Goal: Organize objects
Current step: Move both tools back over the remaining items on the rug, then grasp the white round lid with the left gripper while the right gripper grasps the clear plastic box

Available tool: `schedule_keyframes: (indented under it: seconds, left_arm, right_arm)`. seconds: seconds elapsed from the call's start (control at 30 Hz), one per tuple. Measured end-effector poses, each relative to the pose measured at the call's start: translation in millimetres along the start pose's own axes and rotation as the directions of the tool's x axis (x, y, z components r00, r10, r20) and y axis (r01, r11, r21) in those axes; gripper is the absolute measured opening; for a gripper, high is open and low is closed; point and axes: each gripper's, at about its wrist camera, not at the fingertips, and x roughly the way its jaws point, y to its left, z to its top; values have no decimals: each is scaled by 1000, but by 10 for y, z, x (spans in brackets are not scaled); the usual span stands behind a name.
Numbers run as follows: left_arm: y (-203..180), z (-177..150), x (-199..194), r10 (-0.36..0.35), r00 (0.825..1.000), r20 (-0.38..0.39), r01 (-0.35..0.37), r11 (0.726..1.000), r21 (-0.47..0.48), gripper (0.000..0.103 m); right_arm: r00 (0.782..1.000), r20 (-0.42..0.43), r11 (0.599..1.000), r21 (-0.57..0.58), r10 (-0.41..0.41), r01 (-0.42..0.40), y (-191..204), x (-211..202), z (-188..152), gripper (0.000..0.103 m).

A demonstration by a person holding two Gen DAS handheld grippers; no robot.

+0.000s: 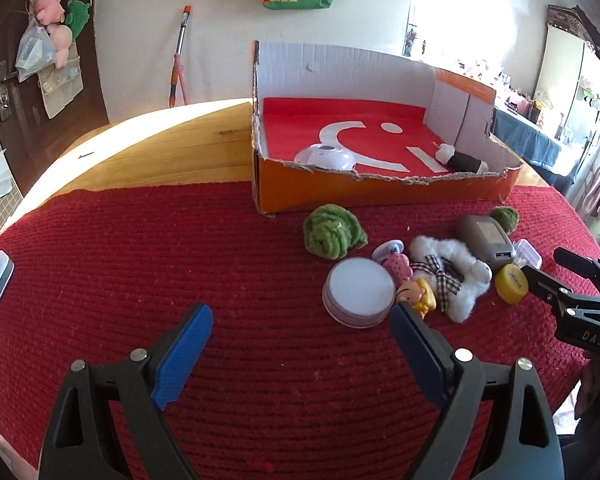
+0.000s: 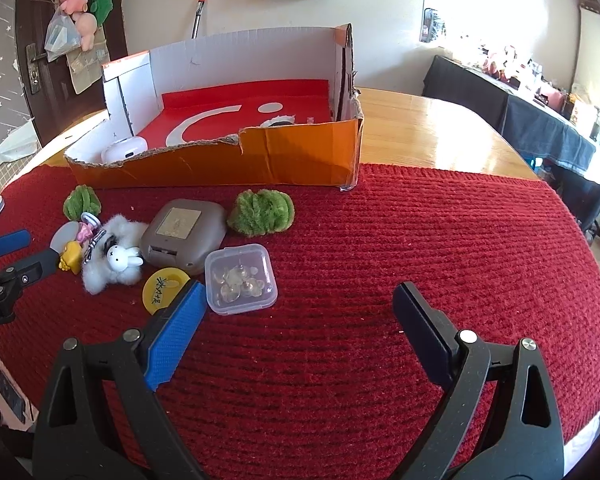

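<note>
Trinkets clustered on red mat, orange box behind, both fingers wide apart, empty.

White wall, dark wooden door on the left. Bright window on the right, glare on the wooden table. Cluttered side table, dark cloth.

Bright window glare, sharp centre, warped fisheye edges.
</note>
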Motion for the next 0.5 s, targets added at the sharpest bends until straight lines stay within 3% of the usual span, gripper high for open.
schedule_keyframes:
  seconds: [0.1, 0.13, 0.23, 0.5]
  left_arm:
    - [-19, 22, 56, 82, 996, -23, -84, 993, -82, 92]
    - [-35, 28, 69, 193, 981, -38, -196, 963, -183, 92]
    - [-69, 54, 105, 273, 960, -64, -280, 933, -225, 92]
    - [-50, 110, 151, 277, 957, -82, -289, 930, -228, 92]
  right_arm:
    - [1000, -8, 1000, -9, 3, -3, 11, 13, 15, 95]
    - [1000, -11, 1000, -10, 4, -4, 14, 19, 22, 95]
    - [1000, -26, 1000, -8, 10, -10, 5, 42, 35, 95]
    - [999, -37, 999, -38, 10, -11, 53, 76, 72, 95]
